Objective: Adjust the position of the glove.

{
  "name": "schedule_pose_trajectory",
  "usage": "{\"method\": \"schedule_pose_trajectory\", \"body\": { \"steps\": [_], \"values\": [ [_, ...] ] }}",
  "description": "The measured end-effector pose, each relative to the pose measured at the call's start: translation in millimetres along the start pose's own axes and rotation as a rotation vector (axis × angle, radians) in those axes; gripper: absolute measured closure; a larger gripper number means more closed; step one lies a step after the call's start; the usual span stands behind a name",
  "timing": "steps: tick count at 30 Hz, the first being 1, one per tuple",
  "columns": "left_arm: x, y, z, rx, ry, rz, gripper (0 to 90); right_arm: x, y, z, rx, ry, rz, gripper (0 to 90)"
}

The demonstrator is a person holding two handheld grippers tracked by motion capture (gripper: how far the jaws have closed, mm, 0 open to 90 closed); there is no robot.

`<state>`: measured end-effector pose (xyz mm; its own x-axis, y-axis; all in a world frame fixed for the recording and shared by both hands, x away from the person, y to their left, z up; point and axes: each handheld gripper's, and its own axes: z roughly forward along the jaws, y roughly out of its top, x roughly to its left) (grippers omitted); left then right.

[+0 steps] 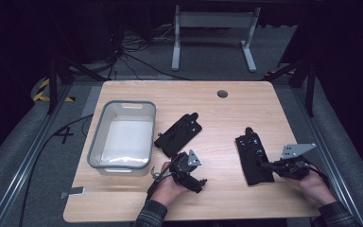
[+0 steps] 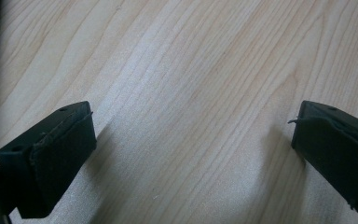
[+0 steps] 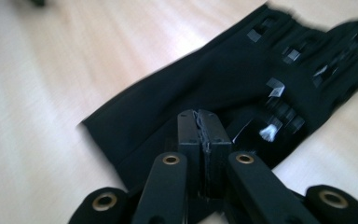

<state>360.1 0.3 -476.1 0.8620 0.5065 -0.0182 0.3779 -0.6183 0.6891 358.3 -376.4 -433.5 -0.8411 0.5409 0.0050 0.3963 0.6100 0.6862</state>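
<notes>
Two black gloves lie on the wooden table. One glove rests near the middle, just right of the bin. The other glove lies at the right, fingers pointing away from me. My right gripper is shut, its tips over that glove's near half. In the right gripper view the pads meet in front of the glove, and I cannot tell whether any fabric is pinched. My left gripper is held near the front edge, below the middle glove, open over bare wood.
A grey plastic bin with a pale floor stands at the table's left. A round cable hole sits near the far edge. Beyond the table are a white desk frame and cables on the floor.
</notes>
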Motion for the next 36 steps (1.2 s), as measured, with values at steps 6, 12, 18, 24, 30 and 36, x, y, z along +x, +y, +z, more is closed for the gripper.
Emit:
{"method": "schedule_pose_trajectory", "body": {
  "steps": [6,12,18,24,30,36],
  "values": [
    [0.3,0.1,0.1,0.0,-0.002,0.002,0.0,-30.4,20.7,14.1,-0.023,-0.05,0.016,89.6],
    [0.3,0.1,0.1,0.001,-0.002,0.002,0.0,-57.2,28.9,32.3,0.001,-0.087,0.043,89.8],
    [0.5,0.2,0.1,0.001,-0.003,0.006,0.0,-62.7,27.3,39.9,0.037,-0.1,0.045,89.9],
    [0.5,0.2,0.1,0.001,-0.003,0.006,0.0,-60.9,19.6,35.7,0.05,-0.097,0.057,89.9],
    [0.5,0.2,0.1,0.001,-0.003,0.005,0.0,-59.8,7.5,22.9,0.057,-0.108,0.075,89.8],
    [0.5,0.2,0.1,0.001,-0.003,0.005,0.0,-55.7,5.3,12.5,0.006,-0.114,0.081,83.7]
  ]
}}
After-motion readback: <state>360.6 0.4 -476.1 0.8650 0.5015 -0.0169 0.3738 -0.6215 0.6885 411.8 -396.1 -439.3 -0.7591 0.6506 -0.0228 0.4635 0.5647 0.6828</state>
